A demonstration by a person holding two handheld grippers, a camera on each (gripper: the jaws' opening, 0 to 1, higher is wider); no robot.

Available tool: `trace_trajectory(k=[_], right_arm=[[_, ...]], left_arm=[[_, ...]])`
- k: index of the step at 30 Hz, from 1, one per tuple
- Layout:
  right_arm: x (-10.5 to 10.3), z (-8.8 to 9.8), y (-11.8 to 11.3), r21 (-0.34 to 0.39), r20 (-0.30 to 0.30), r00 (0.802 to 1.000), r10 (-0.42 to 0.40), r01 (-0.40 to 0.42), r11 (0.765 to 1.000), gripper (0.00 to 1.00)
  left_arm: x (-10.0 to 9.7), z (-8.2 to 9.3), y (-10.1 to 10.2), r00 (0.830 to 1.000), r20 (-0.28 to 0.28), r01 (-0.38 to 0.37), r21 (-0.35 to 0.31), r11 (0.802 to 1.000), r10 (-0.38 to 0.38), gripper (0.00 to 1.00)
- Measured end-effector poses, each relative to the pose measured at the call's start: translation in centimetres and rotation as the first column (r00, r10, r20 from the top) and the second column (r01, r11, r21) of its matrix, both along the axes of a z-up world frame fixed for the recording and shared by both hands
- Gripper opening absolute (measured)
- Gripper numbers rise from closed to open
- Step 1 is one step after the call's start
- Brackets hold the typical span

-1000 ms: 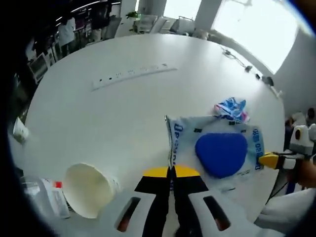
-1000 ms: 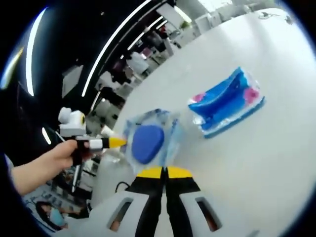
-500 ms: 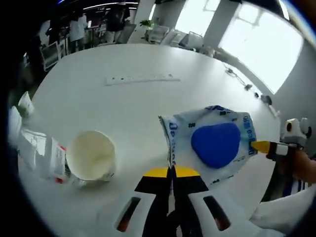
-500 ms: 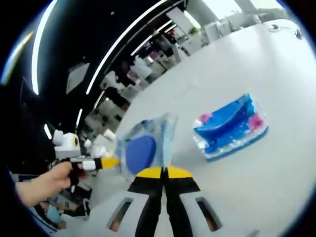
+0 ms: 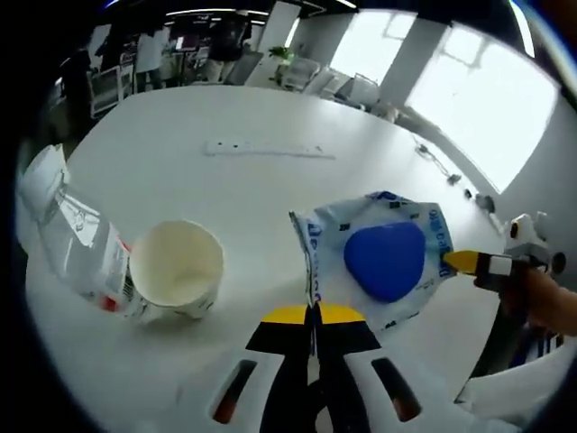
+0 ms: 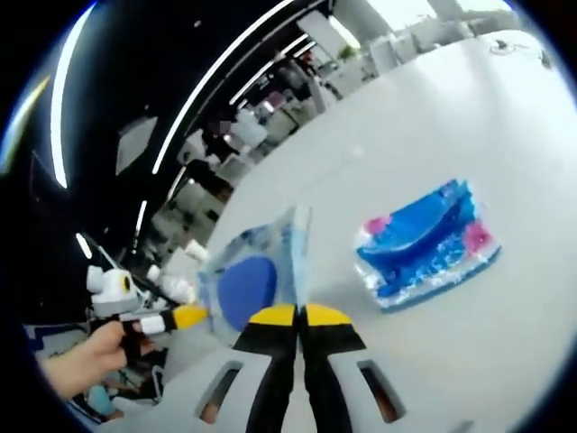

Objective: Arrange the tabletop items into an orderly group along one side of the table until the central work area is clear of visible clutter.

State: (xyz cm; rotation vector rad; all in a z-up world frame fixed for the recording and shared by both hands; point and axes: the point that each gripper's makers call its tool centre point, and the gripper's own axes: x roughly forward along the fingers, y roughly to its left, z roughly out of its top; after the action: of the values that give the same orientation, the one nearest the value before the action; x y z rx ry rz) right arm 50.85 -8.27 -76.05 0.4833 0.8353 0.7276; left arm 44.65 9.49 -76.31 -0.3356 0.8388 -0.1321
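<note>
In the left gripper view, going from left to right, a crumpled clear plastic bottle [image 5: 72, 244] lies at about 9 o'clock on the white tabletop [image 5: 225, 189], and a white paper cup [image 5: 176, 269] lies on its side just beside it, its mouth open toward the camera. A white power strip [image 5: 268, 149] lies far off at 12 o'clock. The left hand-held gripper [image 5: 313, 314] is clenched on the near left edge of a clear pouch with a blue pad inside [image 5: 383, 260]. The pouch stretches away toward 2 o'clock, where the yellow tip of the right hand-held gripper [image 5: 462, 262] meets its far edge.

In the right gripper view, the right hand-held gripper [image 6: 299, 316] is also clenched on the pouch [image 6: 248, 284], which stands on edge and runs toward 10 o'clock to the left hand-held gripper [image 6: 185, 316], held in a hand [image 6: 86, 361]. A blue and pink packet [image 6: 428, 244] lies flat on the tabletop [image 6: 505, 135] at 2 o'clock, well apart from the pouch.

So the pouch hangs between both hand-held grippers, its long axis from one to the other. I judge that the cup and the bottle are the group to join; they lie to the left, nearer to the left hand.
</note>
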Motion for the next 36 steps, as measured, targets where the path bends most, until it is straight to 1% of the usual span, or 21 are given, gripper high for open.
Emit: trace_trajectory(k=[4, 5, 9, 14, 17, 18, 21, 26, 30, 33, 36], right_arm=[[0.2, 0.1, 0.4, -0.011, 0.013, 1.0, 0.017, -0.017, 1.0, 0.0], [0.2, -0.3, 0.5, -0.031, 0.017, 0.999, 0.034, -0.033, 0.999, 0.0], [0.5, -1.0, 0.6, -0.056, 0.014, 0.999, 0.039, -0.038, 0.998, 0.0], [0.6, -1.4, 0.6, -0.07, 0.013, 0.999, 0.053, -0.052, 0.996, 0.0], [0.5, -1.9, 0.6, -0.085, 0.012, 0.998, 0.061, -0.059, 0.995, 0.0], [0.5, -2.1, 0.6, -0.085, 0.006, 0.998, 0.057, -0.056, 0.995, 0.0], [0.3, -2.3, 1.0, -0.103, 0.014, 0.997, 0.07, -0.068, 0.992, 0.0], [0.4, -3.0, 1.3, -0.134, 0.011, 0.997, 0.07, -0.068, 0.989, 0.0], [0.6, -3.2, 1.6, -0.15, 0.012, 0.997, 0.08, -0.077, 0.986, 0.0], [0.7, -3.6, 1.8, -0.172, 0.021, 0.995, 0.098, -0.093, 0.981, 0.0], [0.8, -3.8, 1.9, -0.174, 0.023, 0.994, 0.102, -0.097, 0.98, 0.0]], left_arm=[[-0.2, -0.2, 0.2, 1.0, -0.007, -0.007, 0.0, 1.0, 0.007, 0.0], [-0.2, -0.4, 0.2, 1.0, -0.01, -0.012, -0.003, 1.0, 0.012, 0.0], [-0.3, -0.8, 0.0, 0.999, -0.02, -0.033, -0.003, 0.999, 0.033, 0.0], [-0.4, -1.1, 0.1, 0.999, -0.026, -0.045, -0.001, 0.999, 0.045, 0.0], [-0.3, -1.2, 0.0, 0.999, -0.028, -0.038, 0.004, 0.999, 0.038, 0.0], [-0.3, -1.3, 0.0, 0.999, -0.03, -0.035, 0.01, 0.999, 0.036, 0.0], [-0.2, -1.8, 0.2, 0.999, -0.035, -0.029, 0.044, 0.999, 0.031, 0.0], [-0.1, -2.3, 0.6, 0.997, -0.049, -0.053, 0.046, 0.998, 0.055, 0.0], [-0.1, -2.7, 0.9, 0.997, -0.063, -0.048, 0.075, 0.996, 0.053, 0.0], [0.0, -3.0, 1.1, 0.996, -0.071, -0.055, 0.072, 0.996, 0.06, 0.0], [0.2, -3.2, 1.4, 0.995, -0.075, -0.057, 0.077, 0.995, 0.063, 0.0]])
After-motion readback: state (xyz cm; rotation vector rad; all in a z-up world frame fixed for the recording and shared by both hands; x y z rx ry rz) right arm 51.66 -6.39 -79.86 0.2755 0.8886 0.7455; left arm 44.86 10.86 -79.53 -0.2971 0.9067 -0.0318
